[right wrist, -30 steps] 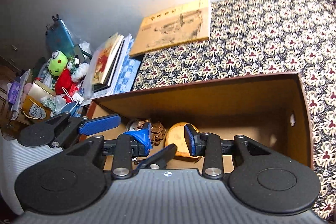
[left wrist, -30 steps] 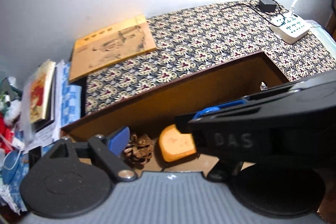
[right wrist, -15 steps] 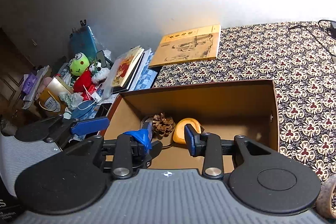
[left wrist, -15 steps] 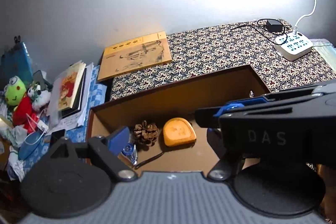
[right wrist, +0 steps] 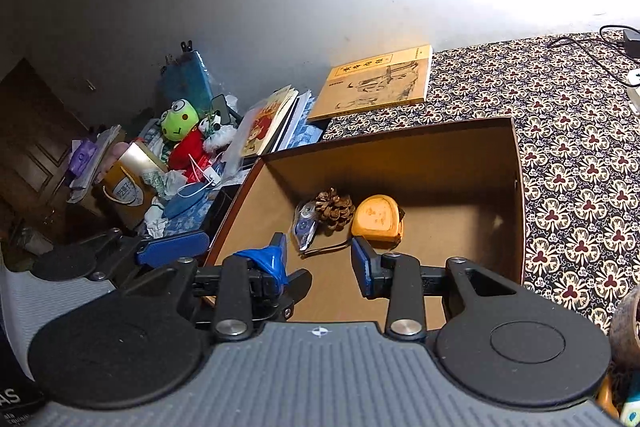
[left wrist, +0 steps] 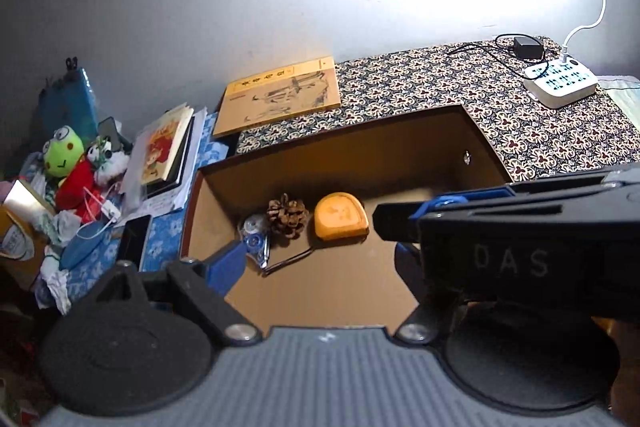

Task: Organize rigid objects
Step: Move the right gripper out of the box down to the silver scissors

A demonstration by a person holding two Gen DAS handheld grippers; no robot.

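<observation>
My right gripper [right wrist: 320,259] is spread wide and empty above the near edge of the open brown cardboard box [right wrist: 518,211]. My left gripper [left wrist: 316,259] is also spread, holding nothing. At frame centre, on the box floor, the brown pine cone [right wrist: 334,207] sits between the orange rounded tape measure [right wrist: 377,218] and the clear blue correction-tape dispenser [right wrist: 305,223].
</observation>
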